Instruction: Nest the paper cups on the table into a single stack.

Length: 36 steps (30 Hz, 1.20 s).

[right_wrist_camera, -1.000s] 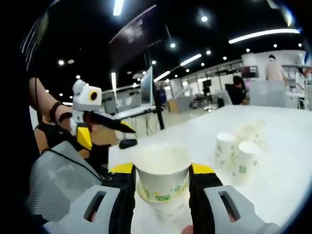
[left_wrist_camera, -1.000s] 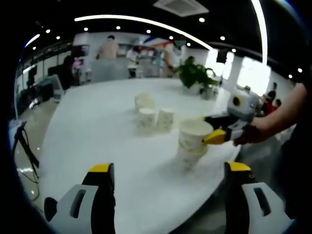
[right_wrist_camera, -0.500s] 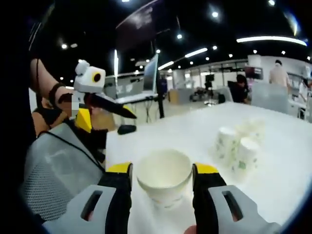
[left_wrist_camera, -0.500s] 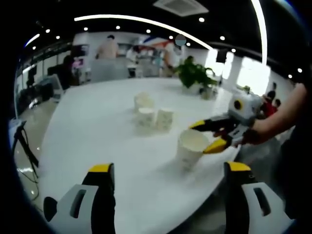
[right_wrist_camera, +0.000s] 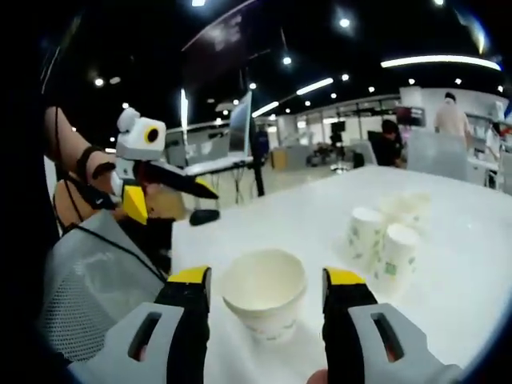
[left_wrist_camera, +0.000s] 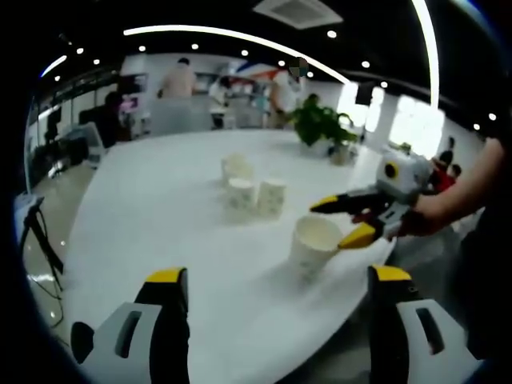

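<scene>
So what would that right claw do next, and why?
Probably back off and reach for a loose cup. The right gripper stands open around the nested cups, no longer touching them, while three more cups wait beyond.

Legible text: none you can read. The paper cups (right_wrist_camera: 382, 248) on the surface (right_wrist_camera: 480, 264) carry small green printed marks, too blurred to make out as words, brands or numbers.
</scene>
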{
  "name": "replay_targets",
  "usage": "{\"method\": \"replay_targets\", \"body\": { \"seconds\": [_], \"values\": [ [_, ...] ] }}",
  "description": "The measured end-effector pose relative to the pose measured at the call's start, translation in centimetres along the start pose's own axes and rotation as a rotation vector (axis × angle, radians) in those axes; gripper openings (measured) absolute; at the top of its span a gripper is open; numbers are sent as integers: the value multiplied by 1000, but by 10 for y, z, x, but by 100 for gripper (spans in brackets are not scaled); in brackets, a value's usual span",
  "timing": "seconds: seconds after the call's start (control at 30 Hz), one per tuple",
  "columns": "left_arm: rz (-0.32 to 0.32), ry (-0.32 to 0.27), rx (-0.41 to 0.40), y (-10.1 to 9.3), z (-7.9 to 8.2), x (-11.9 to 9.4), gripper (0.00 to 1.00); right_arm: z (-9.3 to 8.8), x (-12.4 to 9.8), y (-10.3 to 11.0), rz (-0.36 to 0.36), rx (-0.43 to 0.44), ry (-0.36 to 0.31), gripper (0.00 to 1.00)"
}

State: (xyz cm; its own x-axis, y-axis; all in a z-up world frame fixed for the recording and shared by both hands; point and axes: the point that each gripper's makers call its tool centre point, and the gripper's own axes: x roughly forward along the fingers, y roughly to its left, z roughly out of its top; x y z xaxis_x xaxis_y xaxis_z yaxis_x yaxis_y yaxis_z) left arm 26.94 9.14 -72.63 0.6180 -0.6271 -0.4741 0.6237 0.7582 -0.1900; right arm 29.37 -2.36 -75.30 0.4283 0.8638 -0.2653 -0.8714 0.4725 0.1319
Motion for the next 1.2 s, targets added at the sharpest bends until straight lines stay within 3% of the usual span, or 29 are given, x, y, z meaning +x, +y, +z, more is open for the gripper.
{"method": "replay_targets", "body": {
  "seconds": [0.33, 0.67, 1.0, 1.2],
  "values": [
    [5, -14, -2, 2, 3, -1, 92, 21, -25, -8, -41, 17, -45, 64],
    [-3, -22, 4, 1, 5, 0, 92, 40, -71, -33, -154, 31, -90, 69],
    [-15, -28, 15, 2, 10, 2, 93, 43, -105, -59, -243, 32, -87, 75],
    [-11, -35, 19, 3, 11, 2, 93, 40, -118, -59, -258, 9, -69, 81]
  ]
}}
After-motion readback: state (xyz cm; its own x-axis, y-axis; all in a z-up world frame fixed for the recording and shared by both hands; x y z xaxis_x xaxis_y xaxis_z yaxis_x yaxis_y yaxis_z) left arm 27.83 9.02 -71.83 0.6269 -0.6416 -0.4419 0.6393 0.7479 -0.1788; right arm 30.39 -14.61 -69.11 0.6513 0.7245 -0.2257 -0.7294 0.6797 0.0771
